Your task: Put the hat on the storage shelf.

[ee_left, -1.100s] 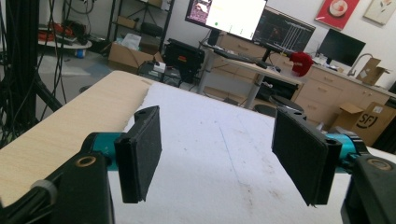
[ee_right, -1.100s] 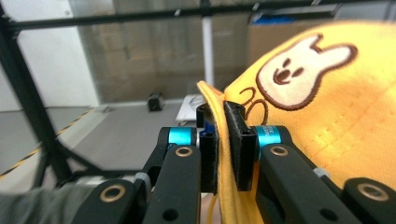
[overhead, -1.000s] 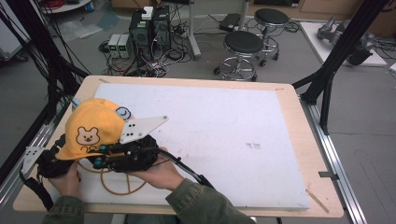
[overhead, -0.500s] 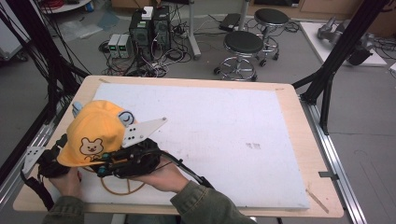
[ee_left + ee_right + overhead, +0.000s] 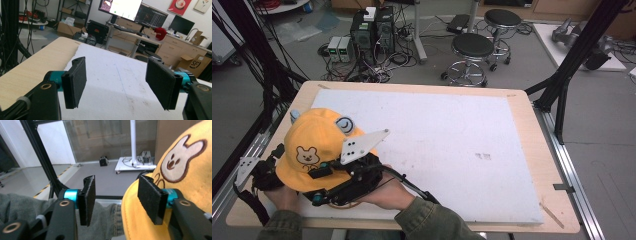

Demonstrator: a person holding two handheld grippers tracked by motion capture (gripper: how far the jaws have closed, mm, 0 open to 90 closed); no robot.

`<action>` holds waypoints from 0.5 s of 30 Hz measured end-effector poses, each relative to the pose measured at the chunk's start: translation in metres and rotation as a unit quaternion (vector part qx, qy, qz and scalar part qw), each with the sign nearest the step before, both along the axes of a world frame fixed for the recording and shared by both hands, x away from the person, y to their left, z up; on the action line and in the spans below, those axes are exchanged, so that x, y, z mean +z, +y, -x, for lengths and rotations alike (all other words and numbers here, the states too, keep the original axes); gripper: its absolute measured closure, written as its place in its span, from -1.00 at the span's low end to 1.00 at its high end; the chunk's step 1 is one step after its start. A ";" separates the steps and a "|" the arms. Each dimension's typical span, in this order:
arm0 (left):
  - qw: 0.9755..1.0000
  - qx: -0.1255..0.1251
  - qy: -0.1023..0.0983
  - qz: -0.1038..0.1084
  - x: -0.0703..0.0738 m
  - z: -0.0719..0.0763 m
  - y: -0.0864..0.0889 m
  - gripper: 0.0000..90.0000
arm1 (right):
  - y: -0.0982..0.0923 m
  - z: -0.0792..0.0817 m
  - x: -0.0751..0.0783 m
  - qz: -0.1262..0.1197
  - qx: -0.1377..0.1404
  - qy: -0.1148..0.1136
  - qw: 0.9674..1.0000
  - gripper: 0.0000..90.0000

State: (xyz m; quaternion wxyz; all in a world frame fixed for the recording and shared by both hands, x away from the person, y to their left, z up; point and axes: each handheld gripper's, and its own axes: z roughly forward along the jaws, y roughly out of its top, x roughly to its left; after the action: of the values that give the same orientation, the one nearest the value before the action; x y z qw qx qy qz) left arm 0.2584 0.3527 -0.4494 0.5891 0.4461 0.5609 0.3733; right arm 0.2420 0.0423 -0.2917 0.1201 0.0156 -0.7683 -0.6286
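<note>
Right hand-held gripper (image 5: 115, 200): jaws spread, having just been opening; the yellow cap's brim edge sits beside the right-hand pad, no pad pressing on it. In the high view this gripper (image 5: 319, 185) lies low at the near left of the desk, under the cap's front edge.

Left hand-held gripper (image 5: 116, 83): jaws spread wide, nothing between them, bare white mat ahead. In the high view it (image 5: 262, 172) sits at the cap's left side, by the desk edge.

Yellow cap (image 5: 319, 145): rests near the left front corner of the desk (image 5: 522, 100), on the white mat (image 5: 452, 135), bear patch facing the person. Judged light, soft cloth, crown collapsible; brim stiffer, the better place to pinch. Not fragile, not slippery.

View notes: the right gripper view gives the bear patch (image 5: 181, 157) close up and the gap at the pads; the high view gives the cap's small ears (image 5: 344, 124) and its place on the desk; the left gripper view gives the room beyond.
</note>
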 end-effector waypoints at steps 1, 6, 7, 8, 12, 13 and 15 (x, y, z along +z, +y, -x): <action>1.000 0.002 -0.001 0.001 0.000 0.000 0.000 -0.26 | -0.001 -0.001 0.001 -0.012 -0.005 -0.001 1.000 -0.07; 1.000 0.001 0.000 0.002 0.000 0.000 0.001 -0.26 | -0.004 -0.001 0.004 -0.032 -0.013 0.004 0.999 -0.18; 1.000 0.001 0.000 0.002 0.000 0.000 0.001 -0.26 | -0.006 -0.002 0.005 -0.037 -0.014 0.005 0.999 -0.19; 1.000 0.002 0.000 0.002 0.000 0.000 0.001 -0.26 | -0.007 -0.002 0.006 -0.041 -0.018 0.007 0.999 -0.21; 1.000 0.001 0.000 0.002 0.000 0.001 0.001 -0.26 | -0.014 -0.006 0.010 -0.063 -0.029 0.020 0.997 -0.25; 1.000 0.001 0.000 0.002 0.000 0.001 0.001 -0.26 | -0.019 -0.007 0.012 -0.076 -0.039 0.020 0.996 -0.27; 1.000 0.001 0.000 0.002 0.000 0.001 0.001 -0.26 | -0.024 -0.009 0.015 -0.087 -0.049 0.018 0.995 -0.31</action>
State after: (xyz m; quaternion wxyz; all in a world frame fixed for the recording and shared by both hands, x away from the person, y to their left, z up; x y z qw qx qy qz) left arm 0.2578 0.3537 -0.4493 0.5894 0.4445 0.5620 0.3732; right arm 0.2508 0.0178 -0.2763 0.1008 -0.0232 -0.7085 -0.6981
